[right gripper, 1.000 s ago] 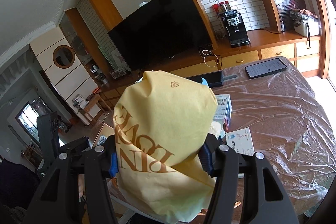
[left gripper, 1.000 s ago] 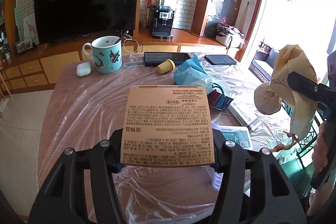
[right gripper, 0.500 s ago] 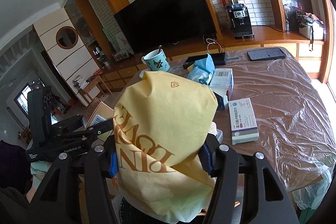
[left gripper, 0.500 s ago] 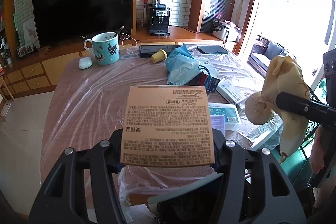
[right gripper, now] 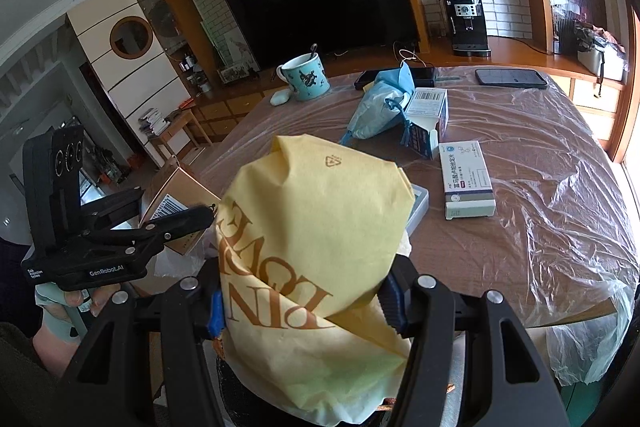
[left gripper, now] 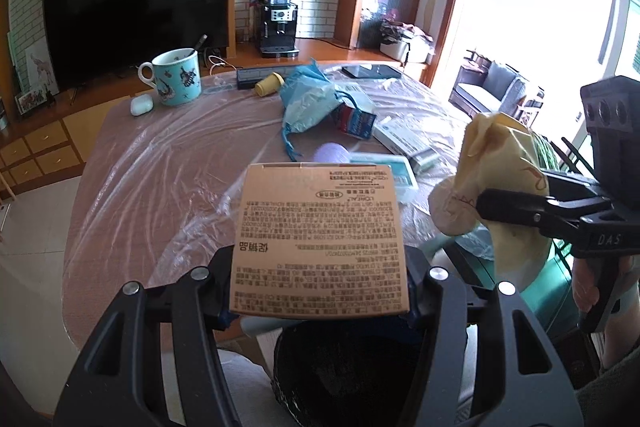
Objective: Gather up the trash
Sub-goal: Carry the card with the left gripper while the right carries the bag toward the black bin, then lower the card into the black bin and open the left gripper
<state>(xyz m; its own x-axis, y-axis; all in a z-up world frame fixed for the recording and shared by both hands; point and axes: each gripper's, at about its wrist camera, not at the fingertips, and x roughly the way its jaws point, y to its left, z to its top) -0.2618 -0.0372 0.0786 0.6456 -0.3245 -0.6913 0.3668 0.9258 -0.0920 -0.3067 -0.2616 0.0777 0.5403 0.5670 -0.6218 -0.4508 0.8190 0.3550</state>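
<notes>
Trash stays clenched in both jaws, left on a cardboard box (left gripper: 320, 239), right on a yellow wrapper (right gripper: 312, 251), above the plastic-covered table (right gripper: 540, 211).

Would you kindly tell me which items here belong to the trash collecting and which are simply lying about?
Part of the job:
cardboard box, clamped in the left gripper
yellow paper wrapper, clamped in the right gripper
black bin below

Lying about:
mug
phone
earbud case
coffee machine

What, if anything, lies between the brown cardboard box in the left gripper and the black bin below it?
Nothing visible: the brown cardboard box, clamped in the left gripper, hangs over the black bin's open mouth.
</notes>
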